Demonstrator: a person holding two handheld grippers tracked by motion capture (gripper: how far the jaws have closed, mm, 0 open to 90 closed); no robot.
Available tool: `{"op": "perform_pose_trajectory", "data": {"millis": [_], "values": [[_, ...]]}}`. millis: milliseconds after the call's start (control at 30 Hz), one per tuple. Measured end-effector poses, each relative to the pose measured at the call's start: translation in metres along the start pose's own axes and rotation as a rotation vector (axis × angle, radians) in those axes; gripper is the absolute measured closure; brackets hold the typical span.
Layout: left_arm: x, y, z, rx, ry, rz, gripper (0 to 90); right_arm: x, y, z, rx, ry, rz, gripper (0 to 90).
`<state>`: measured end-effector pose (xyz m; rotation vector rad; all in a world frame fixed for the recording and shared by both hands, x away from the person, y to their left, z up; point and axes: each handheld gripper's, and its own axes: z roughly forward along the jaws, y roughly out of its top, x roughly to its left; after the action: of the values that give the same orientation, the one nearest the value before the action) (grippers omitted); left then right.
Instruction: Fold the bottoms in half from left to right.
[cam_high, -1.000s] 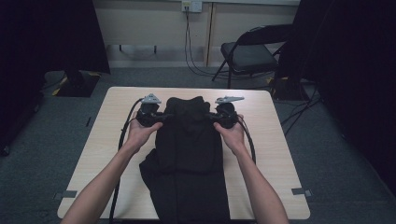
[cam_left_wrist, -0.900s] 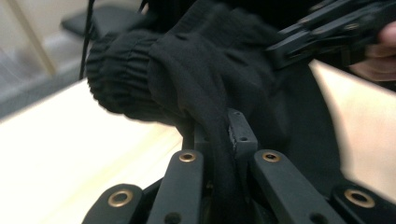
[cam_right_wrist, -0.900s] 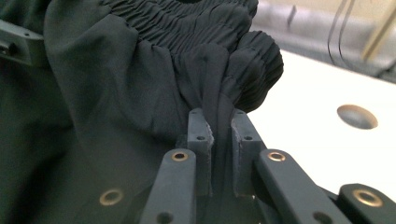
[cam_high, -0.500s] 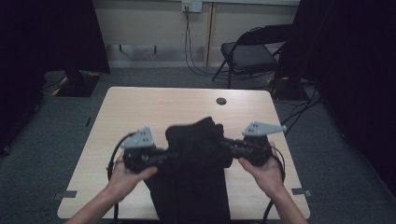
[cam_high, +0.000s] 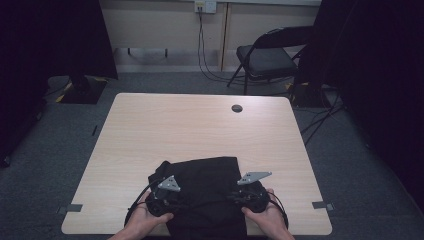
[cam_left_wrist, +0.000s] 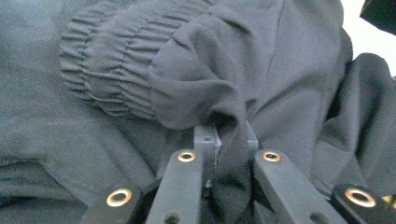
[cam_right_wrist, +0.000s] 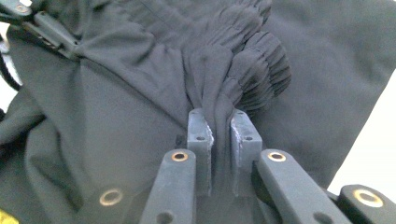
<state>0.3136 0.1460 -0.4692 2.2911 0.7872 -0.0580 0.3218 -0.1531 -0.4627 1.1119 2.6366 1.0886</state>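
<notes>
High view: black garment (cam_high: 205, 192) now folded at near edge of worktop (cam_high: 200, 130) – earlier spread lengthwise, far end since drawn back by left tongs (cam_high: 172, 202) and right tongs (cam_high: 239, 196). Folding chair (cam_high: 270, 57) seen beyond, grey carpet.
Left gripper view: cloth fold pinched.
Right gripper view: gathered cloth pinched – elastic cuff (cam_right_wrist: 261, 70) just beyond.

Table (cam_high: 200, 130): pale wood top with rounded corners, standing on grey carpet. A round dark cable hole (cam_high: 237, 108) sits near the far edge, right of the middle. A black garment (cam_high: 205, 180) lies folded on the near half, reaching over the near edge. The far half is bare wood.
</notes>
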Motion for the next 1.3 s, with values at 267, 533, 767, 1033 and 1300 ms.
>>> {"op": "perform_pose_trajectory", "data": {"millis": [267, 533, 767, 1033, 1300], "values": [[0.029, 0.016, 0.013, -0.001, 0.08, 0.019, 84.5, -0.011, 0.004, 0.02, 0.029, -0.053, -0.018, 78.7], [0.091, 0.054, 0.028, -0.072, 0.224, -0.027, 84.5, -0.046, 0.044, 0.049, -0.003, -0.147, 0.013, 78.8], [0.137, 0.077, 0.035, -0.125, 0.314, -0.075, 84.4, -0.081, 0.09, 0.079, -0.014, -0.198, 0.061, 78.9], [0.164, 0.098, 0.042, -0.118, 0.392, -0.088, 83.7, -0.105, 0.124, 0.104, -0.031, -0.271, 0.119, 79.2], [0.174, 0.094, 0.039, -0.184, 0.337, -0.158, 83.5, -0.105, 0.128, 0.106, -0.029, -0.302, 0.112, 79.0]]}}
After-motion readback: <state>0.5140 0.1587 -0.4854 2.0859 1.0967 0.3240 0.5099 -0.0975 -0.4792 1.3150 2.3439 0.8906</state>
